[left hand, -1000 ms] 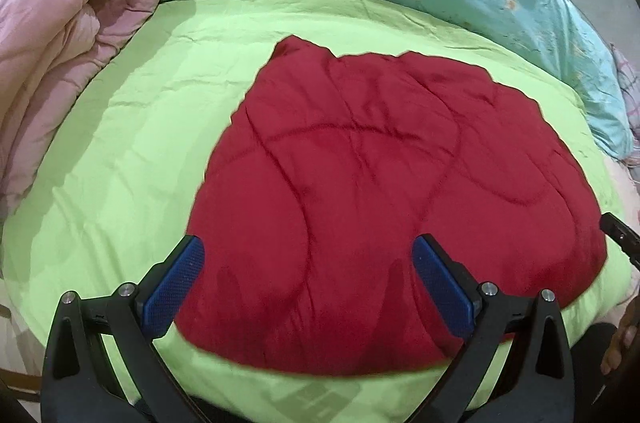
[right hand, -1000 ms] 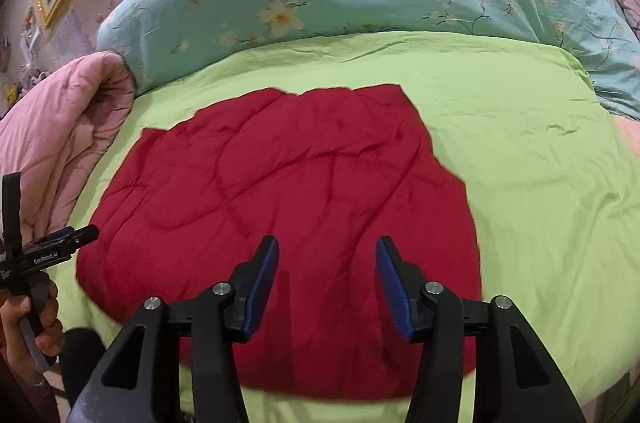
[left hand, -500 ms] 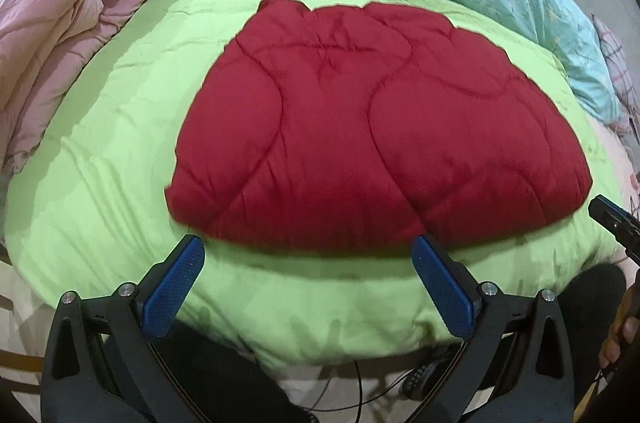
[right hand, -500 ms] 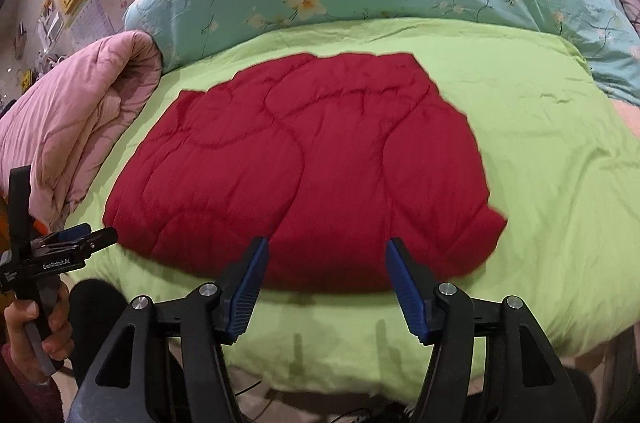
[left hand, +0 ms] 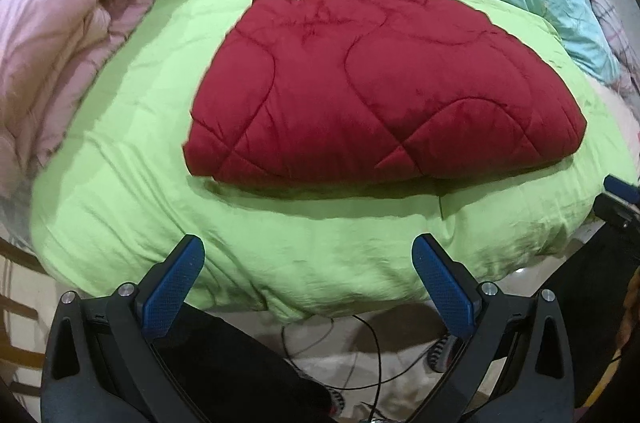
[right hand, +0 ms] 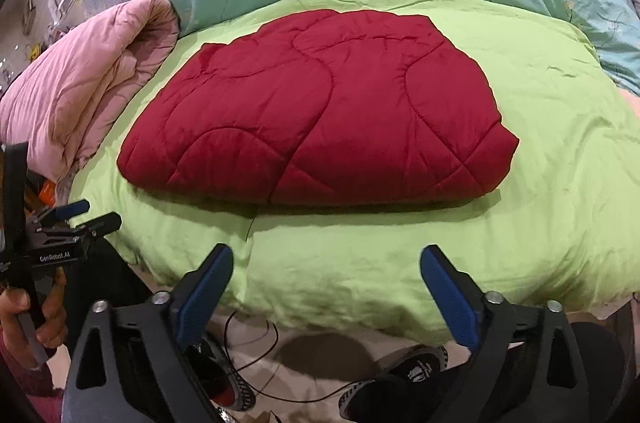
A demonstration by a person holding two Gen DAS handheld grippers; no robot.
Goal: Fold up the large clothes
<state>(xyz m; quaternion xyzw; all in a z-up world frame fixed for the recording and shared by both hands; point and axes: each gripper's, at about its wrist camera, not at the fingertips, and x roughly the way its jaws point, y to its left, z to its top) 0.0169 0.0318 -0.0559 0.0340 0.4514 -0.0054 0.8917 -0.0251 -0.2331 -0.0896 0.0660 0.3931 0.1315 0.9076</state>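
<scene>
Folding step: looks done for now; both claws hang off the near edge of the bed.
Red quilted cover (left hand: pixel 380 95): lies folded in the middle of the green blanket (left hand: pixel 132 143), away from both claws.
Left claw (left hand: pixel 308 283): spread wide, holding nothing.
Right claw (right hand: pixel 326 289): opening wide, nothing between its pads.
Next move: I think reaching back to grab a near corner for one more fold.
</scene>
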